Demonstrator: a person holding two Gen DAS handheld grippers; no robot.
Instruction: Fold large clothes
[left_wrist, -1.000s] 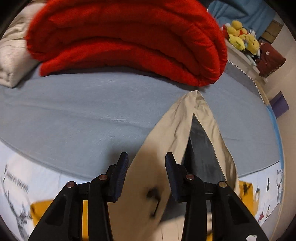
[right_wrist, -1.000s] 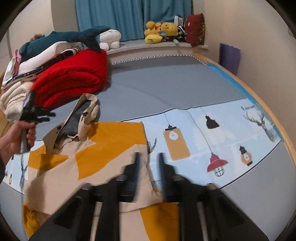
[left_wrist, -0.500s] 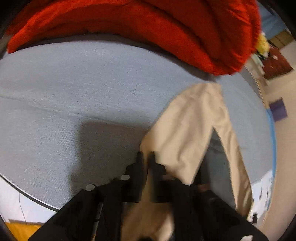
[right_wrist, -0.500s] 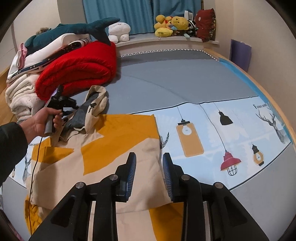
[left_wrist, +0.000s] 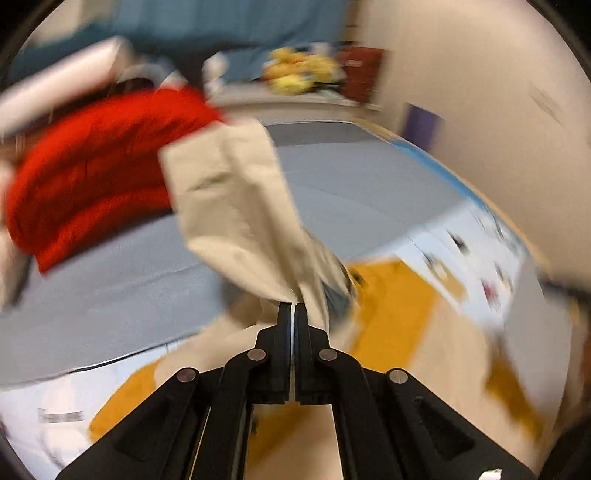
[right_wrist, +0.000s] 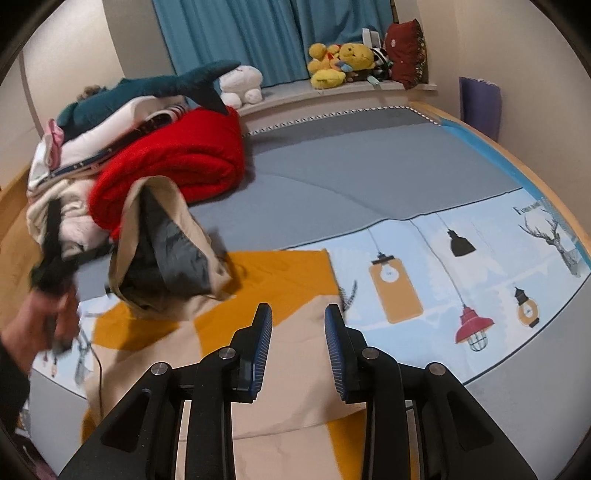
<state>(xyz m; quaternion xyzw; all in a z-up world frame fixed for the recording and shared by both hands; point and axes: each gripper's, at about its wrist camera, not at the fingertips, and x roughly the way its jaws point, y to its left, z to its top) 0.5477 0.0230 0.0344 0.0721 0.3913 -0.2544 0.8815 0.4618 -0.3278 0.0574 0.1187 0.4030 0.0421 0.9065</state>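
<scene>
My left gripper (left_wrist: 294, 308) pinches the jacket hood (left_wrist: 236, 206), lifting it; right gripper (right_wrist: 298, 325) open above the jacket body (right_wrist: 295, 373). Next, lay the hood flat inward.

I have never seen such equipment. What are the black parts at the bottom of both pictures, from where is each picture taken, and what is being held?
There is no robot arm here. A person holds a hand tool with two fingers in each hand, and each tool carries a wide-angle camera looking forward along its fingers.

The blurred picture comes from the left gripper. It is closed on the beige hood of a beige and orange jacket and lifts it off the bed.

The sharp picture comes from the right gripper, which is open over the jacket and holds nothing. It also shows the person's left hand. A folded red blanket lies behind.
</scene>
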